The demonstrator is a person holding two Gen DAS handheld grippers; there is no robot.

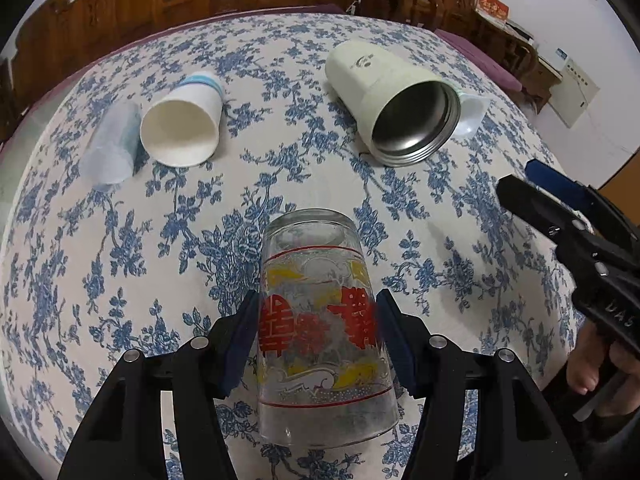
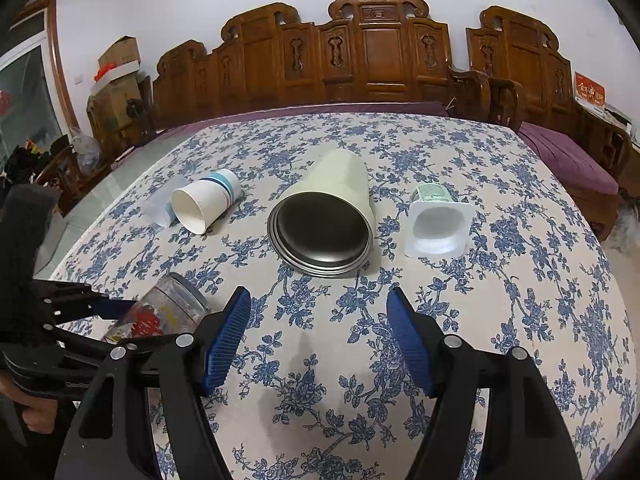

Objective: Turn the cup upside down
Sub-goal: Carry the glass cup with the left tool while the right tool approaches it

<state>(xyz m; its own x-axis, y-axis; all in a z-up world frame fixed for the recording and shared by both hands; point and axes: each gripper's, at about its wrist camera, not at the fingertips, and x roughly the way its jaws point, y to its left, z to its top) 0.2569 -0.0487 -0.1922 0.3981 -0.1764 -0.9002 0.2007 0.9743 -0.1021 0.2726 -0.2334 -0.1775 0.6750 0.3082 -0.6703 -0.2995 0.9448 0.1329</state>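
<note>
My left gripper point(image 1: 318, 336) is shut on a clear glass cup point(image 1: 320, 320) with red characters and yellow marks. Its blue pads point(image 1: 244, 336) press the cup's sides. The cup's base points away from me and its rim is near the camera. In the right wrist view the glass cup point(image 2: 160, 312) appears tilted above the table at the lower left, held by the left gripper point(image 2: 120, 316). My right gripper point(image 2: 318, 340) is open and empty above the tablecloth. It also shows in the left wrist view point(image 1: 532, 184) at the right edge.
On the blue-flowered tablecloth point(image 2: 520, 300) lie on their sides a paper cup point(image 2: 206, 204), a clear plastic cup point(image 1: 110, 148), a cream steel-lined mug point(image 2: 328, 228) and a white plastic pot point(image 2: 438, 224). Carved wooden chairs point(image 2: 372, 48) stand behind the table.
</note>
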